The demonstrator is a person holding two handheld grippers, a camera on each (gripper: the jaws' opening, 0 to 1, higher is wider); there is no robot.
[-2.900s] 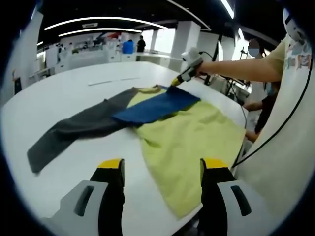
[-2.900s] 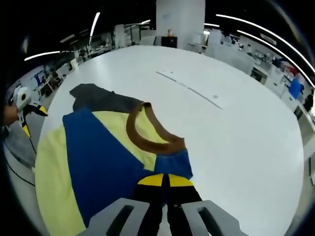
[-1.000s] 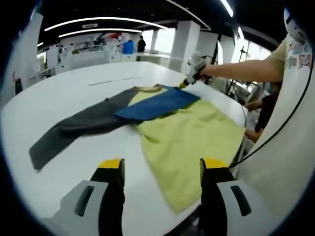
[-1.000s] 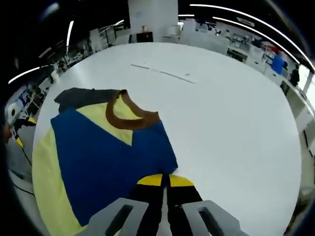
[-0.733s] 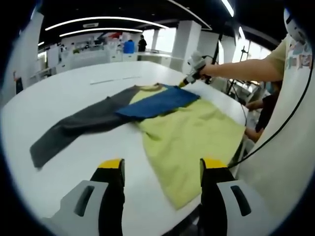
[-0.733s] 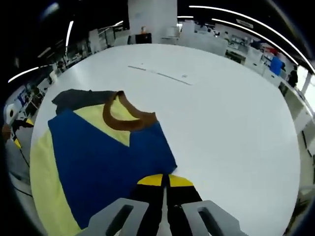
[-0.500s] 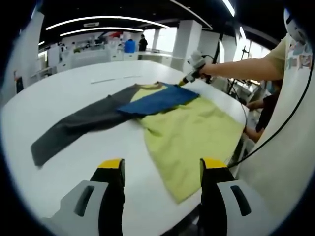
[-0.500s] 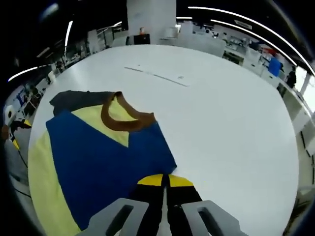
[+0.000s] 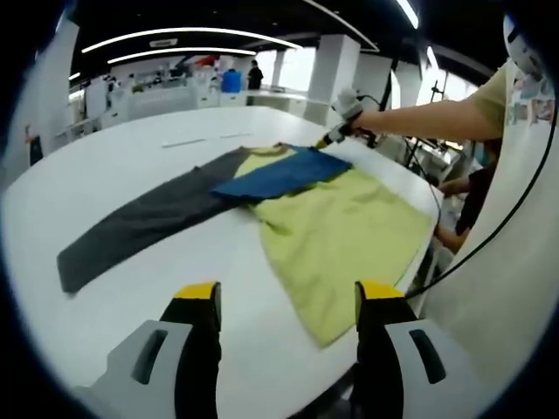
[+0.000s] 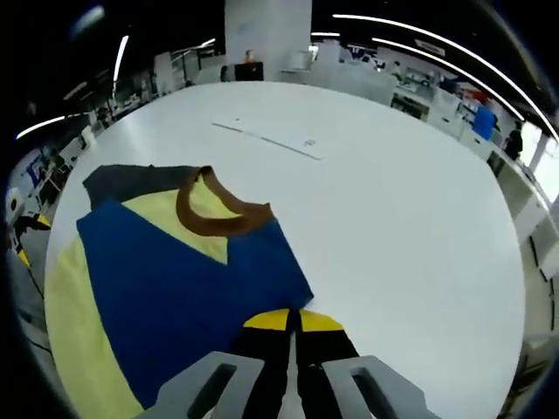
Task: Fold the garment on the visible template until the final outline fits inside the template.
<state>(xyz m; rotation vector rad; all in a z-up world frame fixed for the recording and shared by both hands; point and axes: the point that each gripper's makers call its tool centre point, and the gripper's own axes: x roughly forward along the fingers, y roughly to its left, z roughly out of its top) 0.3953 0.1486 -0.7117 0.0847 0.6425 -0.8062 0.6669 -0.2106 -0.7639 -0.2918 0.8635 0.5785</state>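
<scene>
A long-sleeved garment lies flat on the white table (image 9: pixel 113 157). Its yellow body (image 9: pixel 349 227) reaches to the near edge, and a grey sleeve (image 9: pixel 140 223) stretches out to the left. The blue sleeve (image 9: pixel 279 175) is folded across the chest. My left gripper (image 9: pixel 288 297) hovers open over the table in front of the hem, holding nothing. My right gripper (image 9: pixel 325 142), in a person's hand, sits at the blue sleeve's end. In the right gripper view my right gripper (image 10: pixel 291 321) is shut on the corner of the blue sleeve (image 10: pixel 183 279), below the brown collar (image 10: pixel 214 218).
Thin line markings (image 10: pixel 271 140) lie on the table beyond the collar, with broad bare table (image 10: pixel 410 244) to their right. A person (image 9: pixel 515 218) stands at the right table edge with a black cable (image 9: pixel 489 229) hanging down. Desks and a white pillar (image 9: pixel 336 70) stand behind.
The whole garment has slid a little away from the near table edge, pulled by my right gripper at the blue sleeve. The left gripper has stayed open and still.
</scene>
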